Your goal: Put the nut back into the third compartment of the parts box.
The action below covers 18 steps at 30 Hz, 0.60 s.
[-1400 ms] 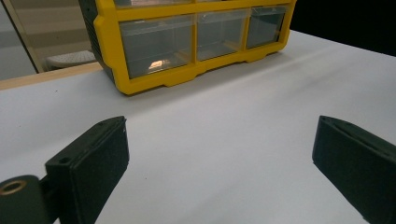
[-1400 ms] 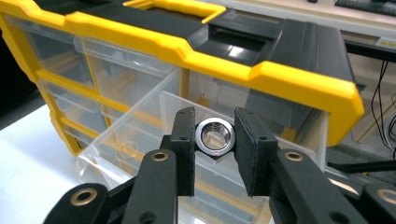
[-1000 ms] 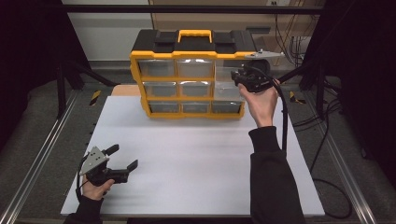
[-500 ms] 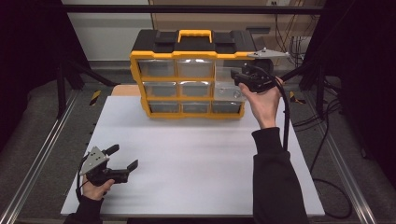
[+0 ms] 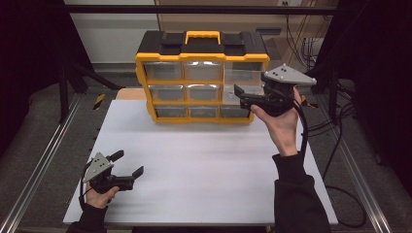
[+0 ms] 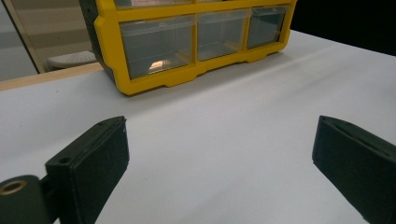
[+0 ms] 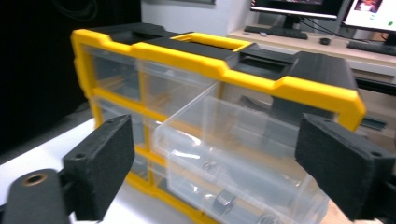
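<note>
A yellow and black drawer cabinet point(image 5: 201, 77) stands at the back of the white table point(image 5: 204, 165). Its top right clear drawer point(image 5: 243, 80) is pulled partway out. My right gripper point(image 5: 241, 97) hovers just in front of that drawer. Its jaws have just been opening and now stand wide. In the right gripper view the drawer point(image 7: 243, 140) lies ahead between the pads of the right gripper point(image 7: 224, 163), and neither pad touches it. Small metal parts point(image 7: 224, 201) lie on the drawer's floor. My left gripper point(image 5: 128, 163) rests open at the table's front left, and the left gripper point(image 6: 219, 149) has only bare table between its jaws.
The cabinet's point(image 6: 187, 42) other drawers are pushed in. Metal rails point(image 5: 43, 165) run along both sides of the table. Cables point(image 5: 335, 126) hang off the right edge. Monitors and a keyboard point(image 7: 369, 44) sit on a desk behind the cabinet.
My right hand has pulled back from the cabinet toward the person and to the right, and its jaws have opened. The left gripper has not moved.
</note>
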Available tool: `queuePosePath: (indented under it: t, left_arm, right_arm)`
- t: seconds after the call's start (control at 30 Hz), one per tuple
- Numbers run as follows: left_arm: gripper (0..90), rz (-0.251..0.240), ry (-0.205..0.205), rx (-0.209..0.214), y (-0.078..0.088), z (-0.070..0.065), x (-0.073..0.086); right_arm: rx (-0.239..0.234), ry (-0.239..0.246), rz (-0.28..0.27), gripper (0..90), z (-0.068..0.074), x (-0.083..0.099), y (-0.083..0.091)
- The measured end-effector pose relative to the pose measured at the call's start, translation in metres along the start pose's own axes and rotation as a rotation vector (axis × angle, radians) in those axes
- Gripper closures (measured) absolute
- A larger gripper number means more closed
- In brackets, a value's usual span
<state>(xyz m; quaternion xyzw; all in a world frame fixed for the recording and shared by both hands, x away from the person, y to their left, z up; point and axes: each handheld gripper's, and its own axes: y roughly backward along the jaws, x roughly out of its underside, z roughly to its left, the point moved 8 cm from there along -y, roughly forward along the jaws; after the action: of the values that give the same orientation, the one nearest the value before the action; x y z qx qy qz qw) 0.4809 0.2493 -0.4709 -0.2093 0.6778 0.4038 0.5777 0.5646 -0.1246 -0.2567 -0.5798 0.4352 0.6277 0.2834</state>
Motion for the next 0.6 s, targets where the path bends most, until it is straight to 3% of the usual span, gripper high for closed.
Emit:
queuePosePath:
  t: [0.17,0.3,0.6]
  left_arm:
    - [3.6,0.0,0.0,0.0,0.0,0.0,0.0]
    - [3.6,0.001,-0.002,-0.001,0.0,0.0,0.0]
    - [3.6,0.002,-0.004,-0.001,-0.001,-0.001,0.0]
  right_arm:
    - [-0.028,0.006,-0.02,4.8,0.012,0.019,0.014]
    - [-0.051,-0.027,-0.026,3.3,0.018,0.037,0.022]
    - [-0.115,-0.062,-0.006,1.9,0.025,0.097,0.032]
